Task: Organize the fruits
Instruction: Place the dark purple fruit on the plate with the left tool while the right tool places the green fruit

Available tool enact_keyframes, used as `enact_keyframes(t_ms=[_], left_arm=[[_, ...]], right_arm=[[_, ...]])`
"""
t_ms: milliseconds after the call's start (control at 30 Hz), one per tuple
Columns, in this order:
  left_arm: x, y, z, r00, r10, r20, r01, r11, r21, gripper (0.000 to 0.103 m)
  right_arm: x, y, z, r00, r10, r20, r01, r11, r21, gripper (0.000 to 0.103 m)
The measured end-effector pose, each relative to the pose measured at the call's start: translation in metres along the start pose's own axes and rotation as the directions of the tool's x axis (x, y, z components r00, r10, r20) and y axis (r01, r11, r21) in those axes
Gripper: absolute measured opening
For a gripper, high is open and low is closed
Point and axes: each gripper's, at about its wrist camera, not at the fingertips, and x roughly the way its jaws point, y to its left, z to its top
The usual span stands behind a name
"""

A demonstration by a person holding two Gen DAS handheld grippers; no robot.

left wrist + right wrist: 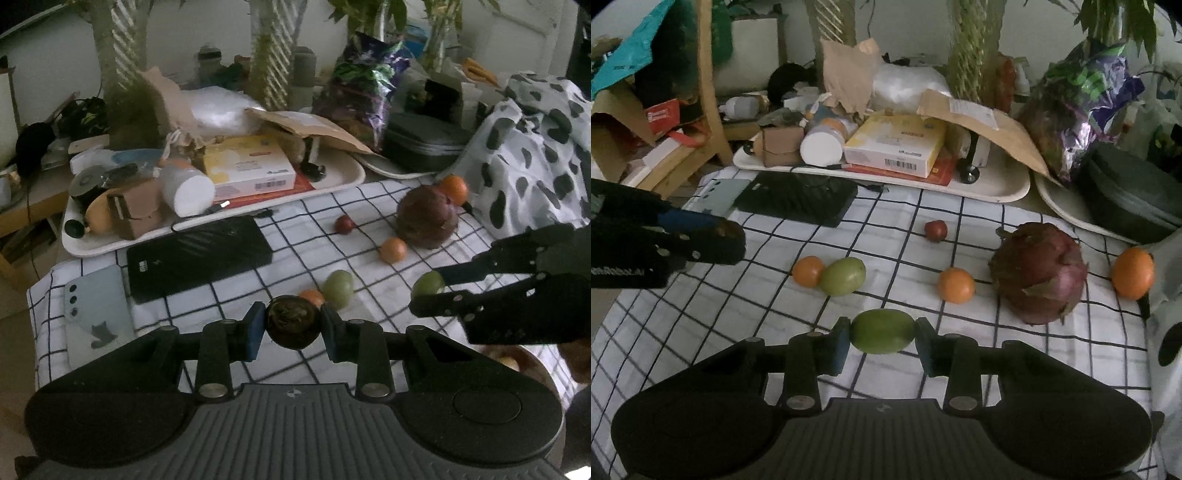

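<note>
My left gripper (293,326) is shut on a dark round fruit (293,322), held above the checked cloth (236,288). My right gripper (882,332) is shut on a green oval fruit (882,331); it also shows in the left wrist view (428,283) at the right. On the cloth lie a second green fruit (843,276) touching a small orange (807,271), another small orange (956,285), a large purple-red dragon fruit (1039,271), a bigger orange (1133,272) and a small dark red fruit (935,230).
A cluttered cream tray (1004,194) with boxes and a white jar stands behind the fruit. A black flat device (798,197) and a phone (96,314) lie on the cloth's left. A spotted cloth (535,147) is at the right. A bowl rim (517,360) shows under the right gripper.
</note>
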Motion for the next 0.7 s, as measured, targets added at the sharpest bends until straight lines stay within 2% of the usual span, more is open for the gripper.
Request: enact_keyframes(t_ms=[100, 367, 500, 700], left_arm=[[-0.005, -0.009, -0.003, 1.000, -0.005, 0.005, 0.005, 1.000, 0.008, 0.031], [-0.026, -0.034, -0.016, 0.999, -0.021, 0.029, 0.020, 0.999, 0.026, 0.031], [-0.037, -0.046, -0.024, 0.999, -0.030, 0.040, 0.029, 0.999, 0.035, 0.031], [-0.050, -0.061, -0.040, 0.998, -0.041, 0.039, 0.039, 0.999, 0.036, 0.031]], right_arm=[[-0.013, 0.000, -0.005, 1.000, 0.016, 0.008, -0.016, 1.000, -0.011, 0.039], [-0.049, 0.000, -0.024, 1.000, -0.003, 0.030, 0.004, 1.000, -0.013, 0.039], [-0.069, 0.001, -0.033, 0.999, 0.024, 0.038, -0.024, 1.000, 0.007, 0.039], [-0.090, 0.006, -0.054, 0.999, 0.023, 0.027, -0.024, 1.000, 0.005, 0.039]])
